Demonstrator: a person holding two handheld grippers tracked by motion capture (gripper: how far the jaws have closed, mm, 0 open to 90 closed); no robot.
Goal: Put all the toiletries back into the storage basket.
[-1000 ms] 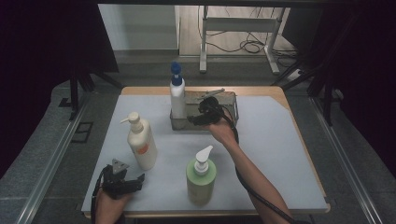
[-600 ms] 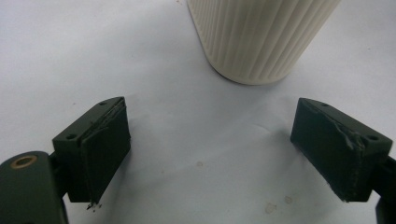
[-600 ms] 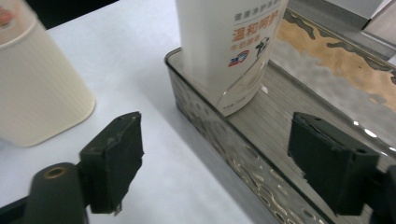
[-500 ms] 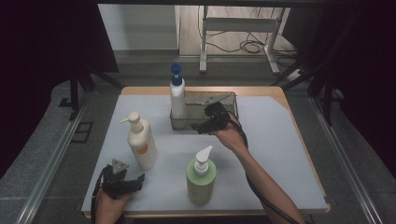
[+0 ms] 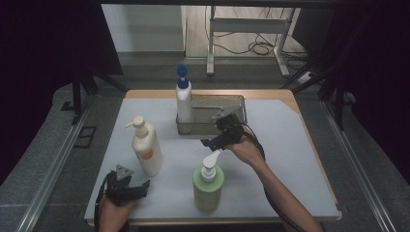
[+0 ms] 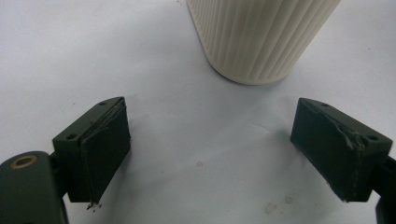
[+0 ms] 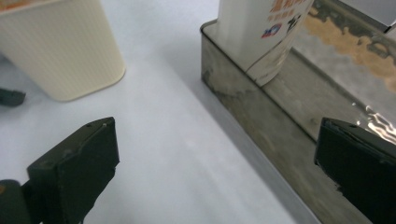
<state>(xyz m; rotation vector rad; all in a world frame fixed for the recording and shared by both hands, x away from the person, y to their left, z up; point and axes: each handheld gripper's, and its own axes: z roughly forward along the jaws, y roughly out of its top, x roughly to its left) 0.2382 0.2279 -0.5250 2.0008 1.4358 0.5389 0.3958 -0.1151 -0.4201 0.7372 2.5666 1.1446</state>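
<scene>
Right claw [image 5: 220,140]: seen wide apart, nothing between the jaws; jaws have just been opening. Held just in front of the metal tray [image 5: 232,126], above the green bottle's [image 5: 208,186] pump.
Change vs earlier frame: right claw was at the tray beside the blue-capped bottle [image 5: 183,101]; it is now pulled back toward the person, off the tray. That bottle is left standing upright in the tray's left end.
Right gripper view: tray wall [image 7: 261,135] seen between the jaws' line of sight, the bottle's base [image 7: 261,32] inside the tray, cream bottle [image 7: 60,46] off to the left on the bench sheet [image 7: 154,140].
Left claw [image 5: 133,188]: seen wide, empty, rested on the bench near its front edge; no shift from the earlier frame.
Cream bottle [image 5: 147,150]: upright, just beyond the left claw; its ribbed base [image 6: 261,37] is seen ahead of the jaws, not touched.
Green bottle: upright, front centre, unmoved.
</scene>
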